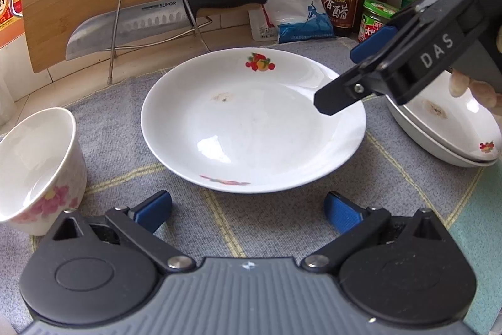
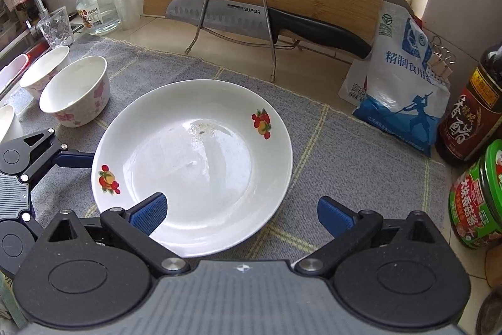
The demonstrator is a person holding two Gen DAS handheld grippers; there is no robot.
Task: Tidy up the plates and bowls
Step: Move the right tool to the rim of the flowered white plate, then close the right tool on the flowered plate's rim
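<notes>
The fruit-print plate point(image 2: 200, 165) is lying alone in the middle of the grey cloth point(image 2: 360, 178). At 3 o'clock in the left view, two plates point(image 1: 451, 127) are already sitting stacked. At 10 o'clock in the right view, the flower bowls point(image 2: 75, 93) are waiting side by side, not stacked. The right gripper point(image 2: 241, 212) and the left gripper point(image 1: 248, 209) are both gaping wide, holding nothing. I think much sorting is left.

Tiled counter point(image 2: 163, 36) has a grey checked cloth point(image 2: 360, 153) spread over it, with the white plate point(image 2: 194, 165) and two flowery bowls point(image 2: 75, 90) sitting on that.
</notes>
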